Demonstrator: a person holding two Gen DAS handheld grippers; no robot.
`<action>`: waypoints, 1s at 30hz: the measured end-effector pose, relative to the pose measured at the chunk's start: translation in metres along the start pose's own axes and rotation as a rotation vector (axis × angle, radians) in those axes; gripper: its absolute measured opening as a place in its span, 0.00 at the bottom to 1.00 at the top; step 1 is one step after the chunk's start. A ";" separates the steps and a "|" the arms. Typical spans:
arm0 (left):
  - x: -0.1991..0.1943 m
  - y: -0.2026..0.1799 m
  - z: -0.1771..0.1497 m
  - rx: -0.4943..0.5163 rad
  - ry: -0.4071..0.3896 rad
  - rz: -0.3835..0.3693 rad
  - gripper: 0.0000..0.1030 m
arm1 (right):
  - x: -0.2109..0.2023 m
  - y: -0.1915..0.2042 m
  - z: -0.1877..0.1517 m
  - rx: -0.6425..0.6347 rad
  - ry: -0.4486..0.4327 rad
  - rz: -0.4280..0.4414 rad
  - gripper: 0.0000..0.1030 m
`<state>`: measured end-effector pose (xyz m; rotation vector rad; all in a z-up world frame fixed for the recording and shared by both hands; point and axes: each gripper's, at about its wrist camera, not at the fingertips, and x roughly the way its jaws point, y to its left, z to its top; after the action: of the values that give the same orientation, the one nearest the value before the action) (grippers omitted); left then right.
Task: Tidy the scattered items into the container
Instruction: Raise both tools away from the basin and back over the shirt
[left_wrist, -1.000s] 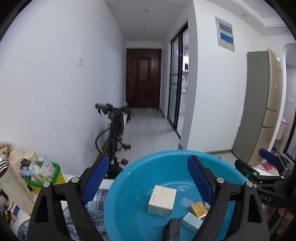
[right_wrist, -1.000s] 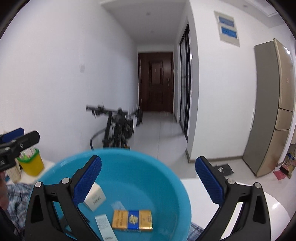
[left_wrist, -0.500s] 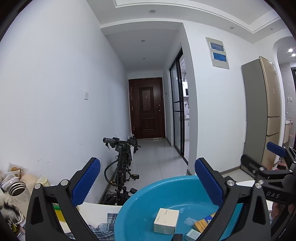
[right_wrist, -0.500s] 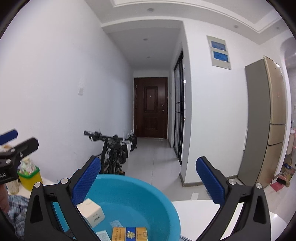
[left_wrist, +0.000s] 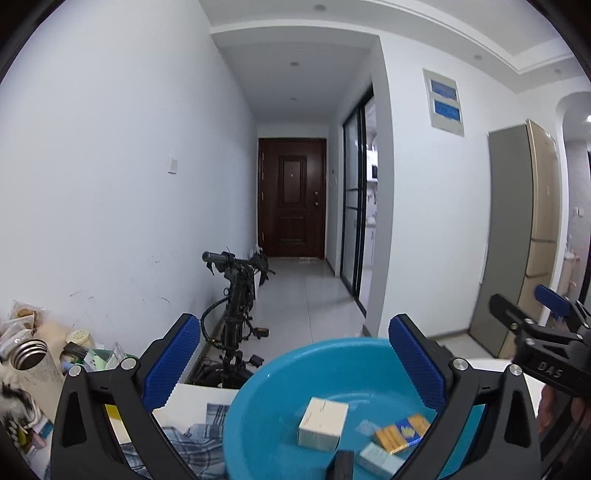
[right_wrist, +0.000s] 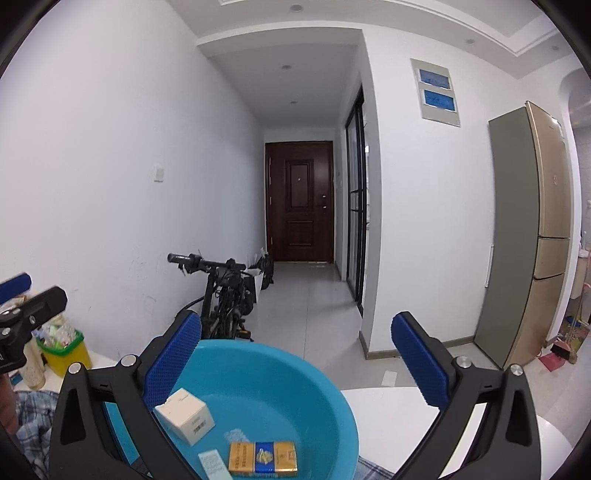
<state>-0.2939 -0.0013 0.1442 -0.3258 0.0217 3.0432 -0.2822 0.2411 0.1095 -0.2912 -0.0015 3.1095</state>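
Note:
A blue plastic basin (left_wrist: 280, 391) (right_wrist: 295, 373) stands on the table. Inside it lie a white box (left_wrist: 322, 424) (right_wrist: 184, 415), a gold and blue packet (left_wrist: 402, 432) (right_wrist: 263, 457), a pale blue box (left_wrist: 380, 459) (right_wrist: 214, 464) and a dark item (left_wrist: 343, 465) at the frame's bottom edge. My left gripper (left_wrist: 295, 362) is open and empty above the basin's left side. My right gripper (right_wrist: 295, 358) is open and empty above the basin's right side. Each gripper shows in the other's view, the right one (left_wrist: 535, 350) and the left one (right_wrist: 26, 310).
A checked cloth (left_wrist: 192, 446) lies under the basin on the white table (right_wrist: 406, 417). A steel flask (left_wrist: 29, 365) and a green-rimmed yellow tub (right_wrist: 64, 354) of small items stand at the left. A bicycle (left_wrist: 236, 321) leans on the wall behind; a fridge (right_wrist: 532, 236) stands at right.
Both grippers have risen and tilted up from the basin, which now sits lower in both views. Both stay open and empty.

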 end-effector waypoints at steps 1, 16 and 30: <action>-0.006 0.000 0.000 0.002 -0.010 0.013 1.00 | -0.005 0.001 0.001 -0.005 -0.002 0.000 1.00; -0.085 0.004 -0.006 0.014 0.027 0.015 1.00 | -0.091 0.014 -0.003 -0.031 0.007 0.018 1.00; -0.172 -0.015 -0.034 0.072 0.022 -0.014 1.00 | -0.173 0.027 -0.027 -0.065 -0.017 0.030 1.00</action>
<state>-0.1176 -0.0011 0.1473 -0.3522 0.1295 3.0165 -0.1082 0.2113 0.1150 -0.2691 -0.1000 3.1457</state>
